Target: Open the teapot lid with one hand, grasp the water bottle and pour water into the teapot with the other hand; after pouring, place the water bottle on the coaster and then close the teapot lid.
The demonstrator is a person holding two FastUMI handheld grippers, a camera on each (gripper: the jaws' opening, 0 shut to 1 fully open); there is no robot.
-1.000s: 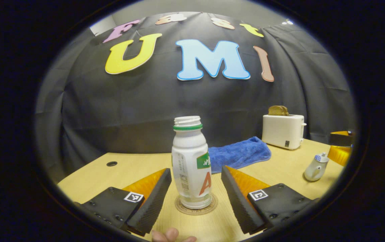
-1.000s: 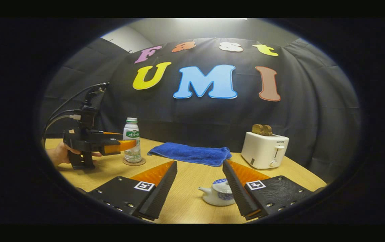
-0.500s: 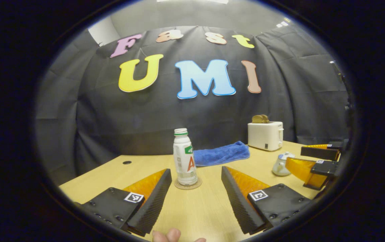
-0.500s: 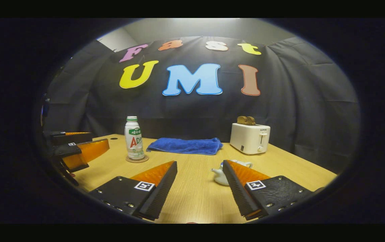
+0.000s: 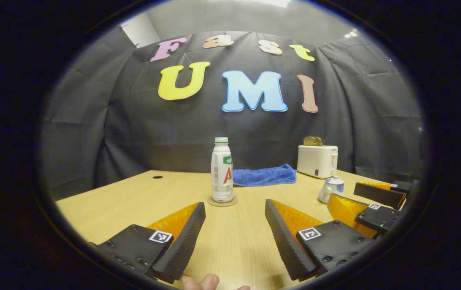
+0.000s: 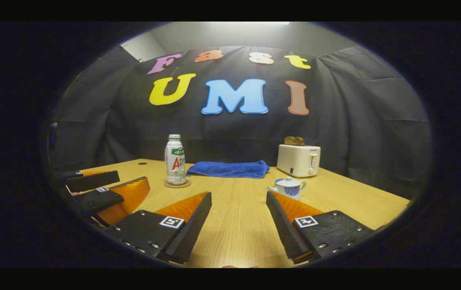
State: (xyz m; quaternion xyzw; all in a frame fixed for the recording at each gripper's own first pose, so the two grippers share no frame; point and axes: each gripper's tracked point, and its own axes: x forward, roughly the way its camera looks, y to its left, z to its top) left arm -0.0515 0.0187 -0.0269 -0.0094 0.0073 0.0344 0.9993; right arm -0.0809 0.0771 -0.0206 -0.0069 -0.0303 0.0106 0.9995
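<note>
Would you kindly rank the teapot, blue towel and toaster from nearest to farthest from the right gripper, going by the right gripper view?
From the right gripper:
1. Teapot, just beyond its right finger.
2. Blue towel, farther back, centre.
3. Toaster, at the back right, by the wall.

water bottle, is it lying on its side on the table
No, the water bottle stands upright on the round coaster on the wooden table, in front of the blue towel.

Left tongs [image 5: 234, 237] spread wide, gripping nothing; right tongs [image 6: 238, 227] likewise agape and empty, held level alongside.
</note>
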